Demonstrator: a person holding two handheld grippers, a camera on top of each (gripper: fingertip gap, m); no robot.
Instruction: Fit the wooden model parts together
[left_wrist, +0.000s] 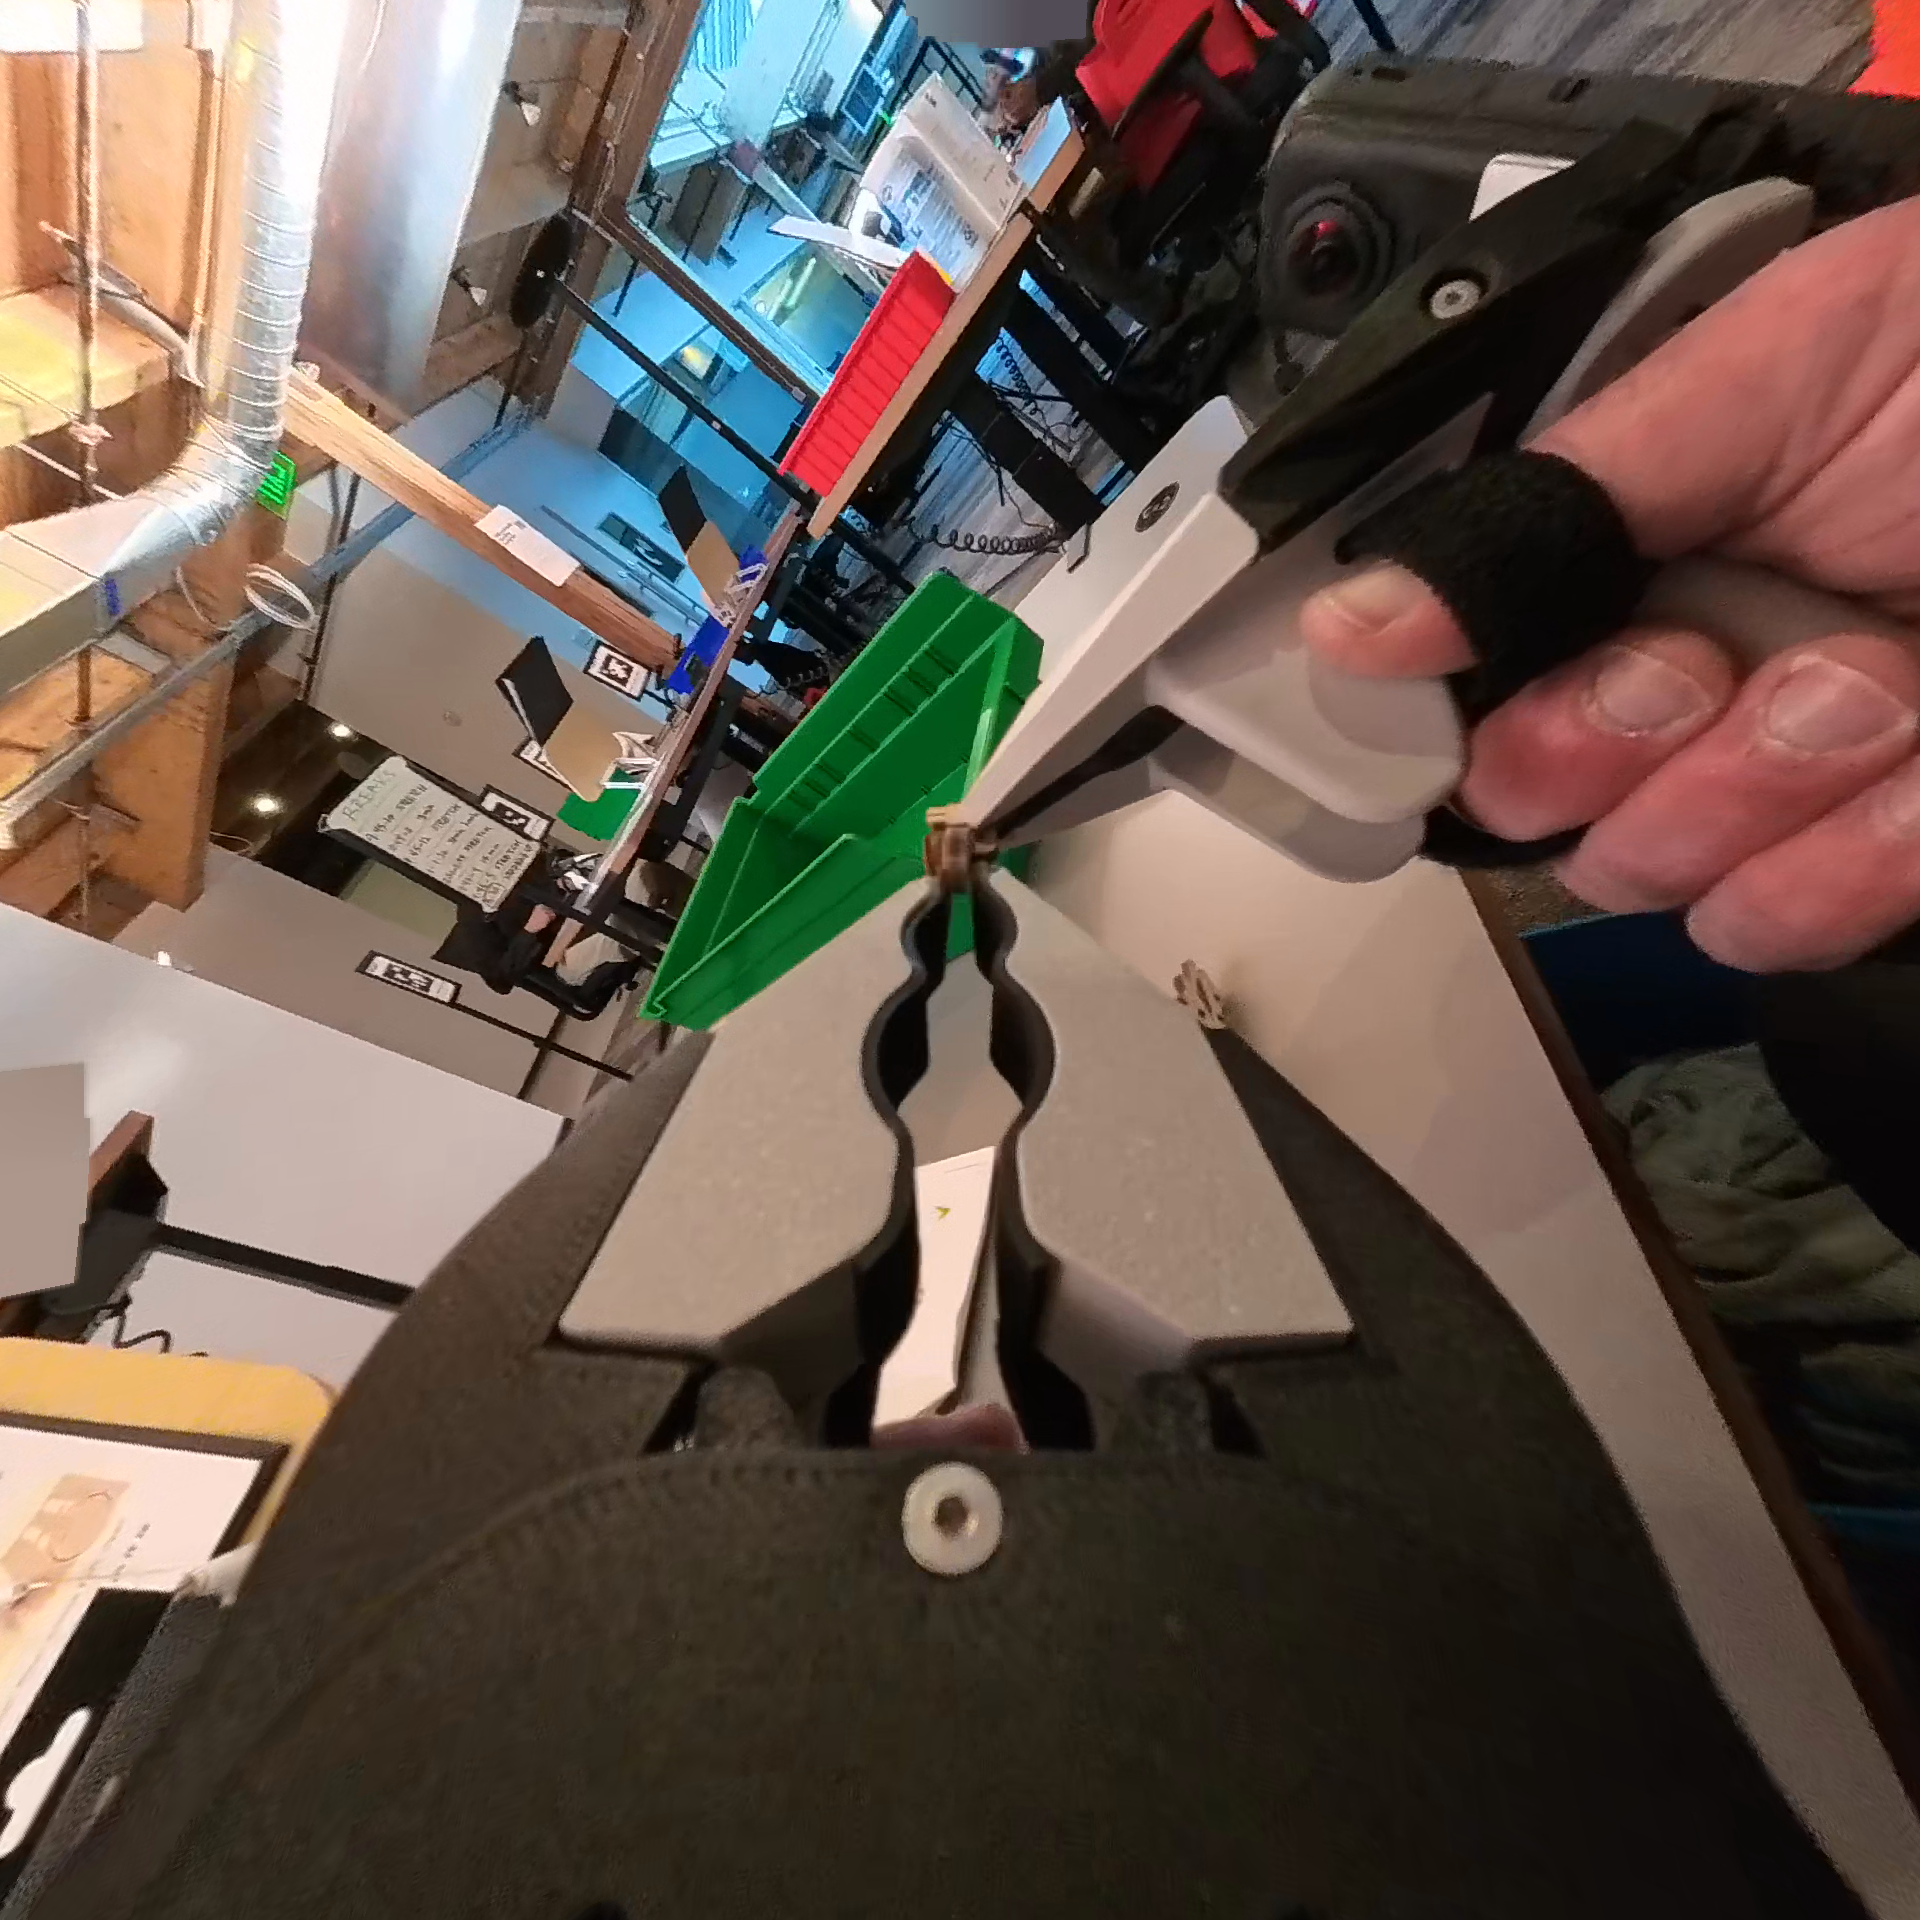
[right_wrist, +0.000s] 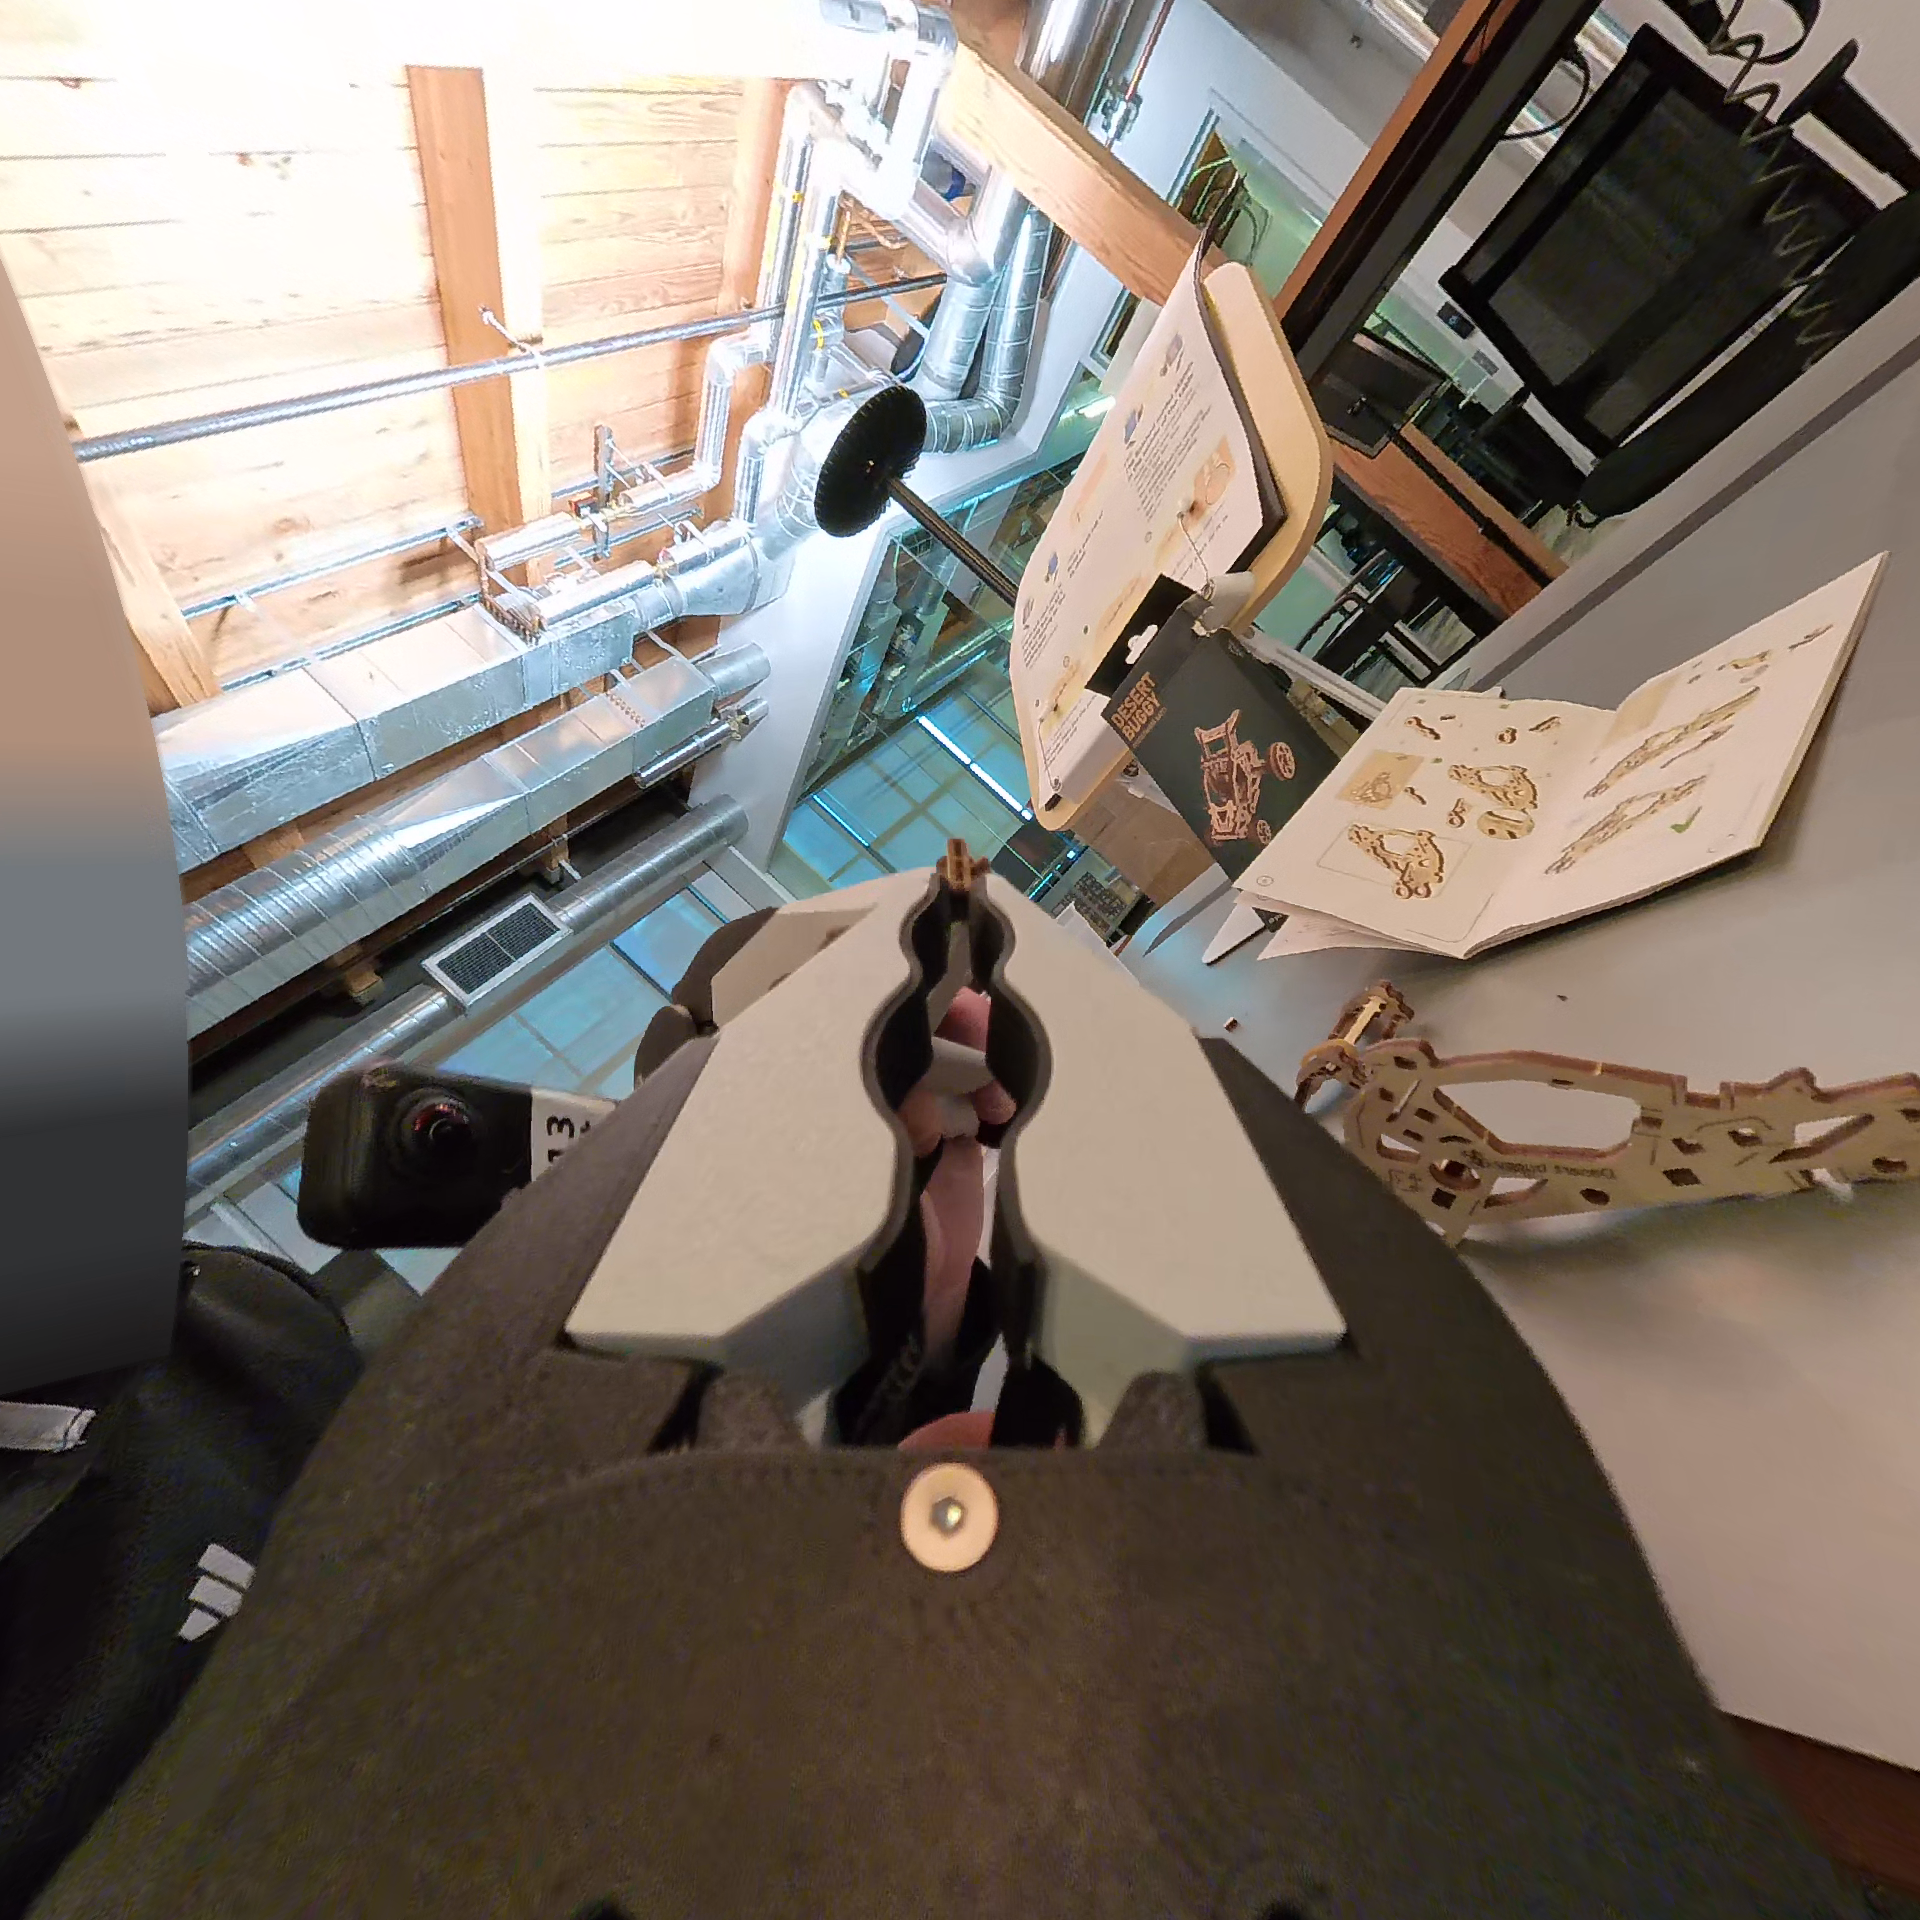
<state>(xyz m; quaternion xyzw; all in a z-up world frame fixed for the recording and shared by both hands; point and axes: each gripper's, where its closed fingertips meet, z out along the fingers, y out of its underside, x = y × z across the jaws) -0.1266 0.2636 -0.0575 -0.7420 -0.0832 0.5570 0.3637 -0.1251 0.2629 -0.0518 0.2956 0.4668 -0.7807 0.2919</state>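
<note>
In the left wrist view my left gripper (left_wrist: 951, 881) is shut, and its fingertips pinch a small wooden part (left_wrist: 948, 847). My right gripper (left_wrist: 987, 831) comes in from the upper right, held by a hand, and its closed tips grip the same small wooden piece from the other side. In the right wrist view my right gripper (right_wrist: 958, 896) is shut on the small wooden part (right_wrist: 958, 868), which sticks out past the tips. The left gripper's fingers (right_wrist: 727, 966) lie behind it at the lower left, with their tips hidden. Both grippers are raised above the grey table (right_wrist: 1662, 1455).
A larger wooden model frame (right_wrist: 1558, 1132) lies on the table to the right. An open instruction booklet (right_wrist: 1558, 790) and a dark box (right_wrist: 1216, 769) lie beyond it. A board on a stand (right_wrist: 1164, 499) holds a page. A green bin (left_wrist: 862, 810) and a loose wooden piece (left_wrist: 1200, 992) lie on the table. Left and right tips are no more than a few centimetres apart.
</note>
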